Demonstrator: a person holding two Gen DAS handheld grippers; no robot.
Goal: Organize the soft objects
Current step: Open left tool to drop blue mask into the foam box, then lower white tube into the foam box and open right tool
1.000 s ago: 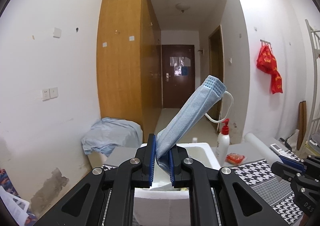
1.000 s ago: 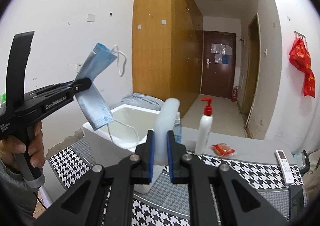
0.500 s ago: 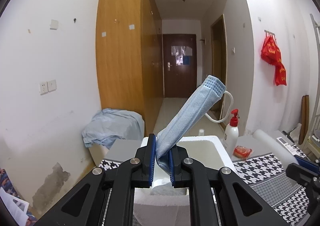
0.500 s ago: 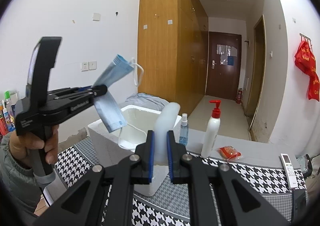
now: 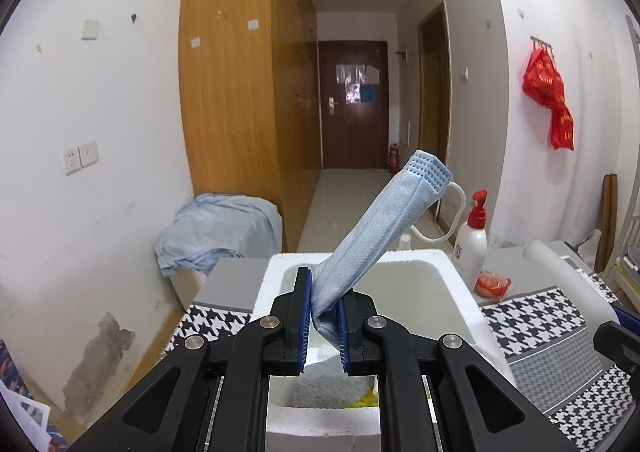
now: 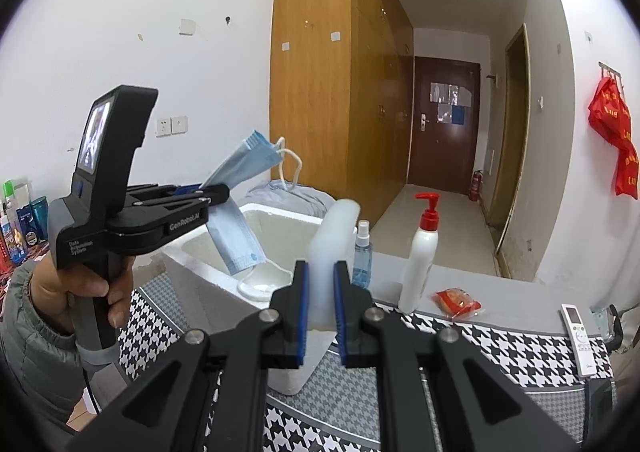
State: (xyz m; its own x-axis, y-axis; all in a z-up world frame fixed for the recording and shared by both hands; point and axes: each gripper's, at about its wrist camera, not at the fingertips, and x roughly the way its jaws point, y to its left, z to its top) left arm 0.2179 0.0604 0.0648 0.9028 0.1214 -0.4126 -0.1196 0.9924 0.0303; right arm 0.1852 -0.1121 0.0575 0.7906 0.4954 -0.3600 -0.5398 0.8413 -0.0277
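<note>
The left gripper (image 5: 323,318) is clamped shut on a folded blue face mask (image 5: 376,236), pinched near its lower end; the upper end stands up and to the right, and one ear loop (image 6: 262,284) hangs into the white foam box (image 5: 476,308). The mask hangs above the box opening, not yet released. The right gripper (image 6: 320,306) is closed on a pale, translucent white soft piece (image 6: 330,240), held upright near the box's right corner.

Risks, as judged:
- The mask is gripped off-centre. On release it may tip and drape over the box rim rather than drop inside.
- The dangling loop could snag on the foam edge or on a jaw as the pads part, dragging the mask back out.
- The right-hand piece stands close to the spray bottle (image 6: 362,252) and pump bottle (image 6: 420,252); a sideways swing could topple either.
- The two grippers are near; crossing paths over the box risks a knock.
</note>
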